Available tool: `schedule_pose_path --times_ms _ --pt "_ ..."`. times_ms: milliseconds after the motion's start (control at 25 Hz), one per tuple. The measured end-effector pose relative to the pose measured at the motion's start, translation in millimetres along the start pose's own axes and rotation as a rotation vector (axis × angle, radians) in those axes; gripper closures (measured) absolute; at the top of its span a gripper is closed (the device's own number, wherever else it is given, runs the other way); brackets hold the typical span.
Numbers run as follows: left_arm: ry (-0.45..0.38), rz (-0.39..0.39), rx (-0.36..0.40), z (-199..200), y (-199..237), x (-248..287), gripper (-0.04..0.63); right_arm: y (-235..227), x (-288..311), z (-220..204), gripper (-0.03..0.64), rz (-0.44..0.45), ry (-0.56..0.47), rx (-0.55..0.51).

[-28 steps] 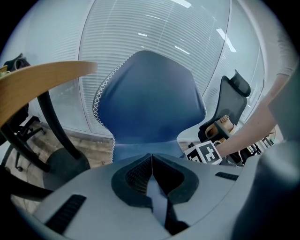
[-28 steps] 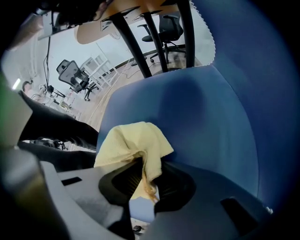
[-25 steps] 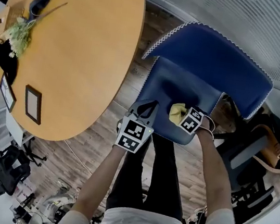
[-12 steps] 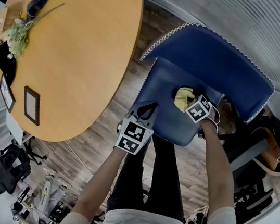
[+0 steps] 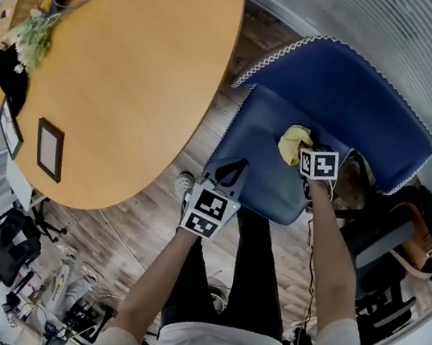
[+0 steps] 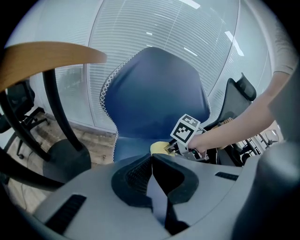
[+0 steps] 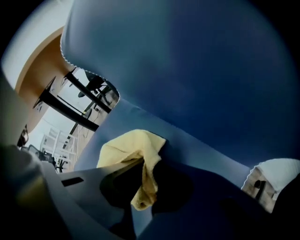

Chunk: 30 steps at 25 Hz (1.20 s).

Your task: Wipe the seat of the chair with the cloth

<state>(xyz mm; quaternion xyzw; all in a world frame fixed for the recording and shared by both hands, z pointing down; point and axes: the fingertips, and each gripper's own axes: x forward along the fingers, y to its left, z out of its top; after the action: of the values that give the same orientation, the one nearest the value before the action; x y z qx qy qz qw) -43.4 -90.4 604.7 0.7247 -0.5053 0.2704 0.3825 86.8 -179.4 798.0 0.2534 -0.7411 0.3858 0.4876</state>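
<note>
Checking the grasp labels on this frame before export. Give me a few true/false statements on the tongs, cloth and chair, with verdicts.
1. The right tongs are shut on the yellow cloth. True.
2. The left tongs grip a corner of the yellow cloth. False: they are shut on nothing, near the front edge of the seat.
3. A picture frame lies on the round table. True.
4. The yellow cloth lies on the table. False: it is on the blue chair's seat, close to the backrest.
</note>
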Motion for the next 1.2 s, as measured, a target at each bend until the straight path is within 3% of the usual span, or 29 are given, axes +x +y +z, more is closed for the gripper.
schedule_pose_path --times_ms 240,440,720,920,1040,1200 --pt "0.016 -0.011 0.003 -18 0 -11 0.568 -4 0 53 0.558 -0.053 -0.199 0.257" --pt "0.022 -0.024 0.005 -29 4 -22 0.568 9 11 68 0.56 -0.12 -0.23 0.308" --pt "0.013 -0.026 -0.031 -48 15 -36 0.568 17 13 72 0.563 -0.103 -0.296 0.359" --pt "0.009 -0.01 -0.059 -62 25 -47 0.568 42 23 82 0.563 -0.055 -0.312 0.344" --pt "0.005 0.002 -0.075 -70 32 -53 0.568 73 35 91 0.564 -0.011 -0.294 0.276" --pt "-0.008 0.017 -0.097 -76 40 -64 0.568 88 39 86 0.565 -0.04 -0.281 0.199"
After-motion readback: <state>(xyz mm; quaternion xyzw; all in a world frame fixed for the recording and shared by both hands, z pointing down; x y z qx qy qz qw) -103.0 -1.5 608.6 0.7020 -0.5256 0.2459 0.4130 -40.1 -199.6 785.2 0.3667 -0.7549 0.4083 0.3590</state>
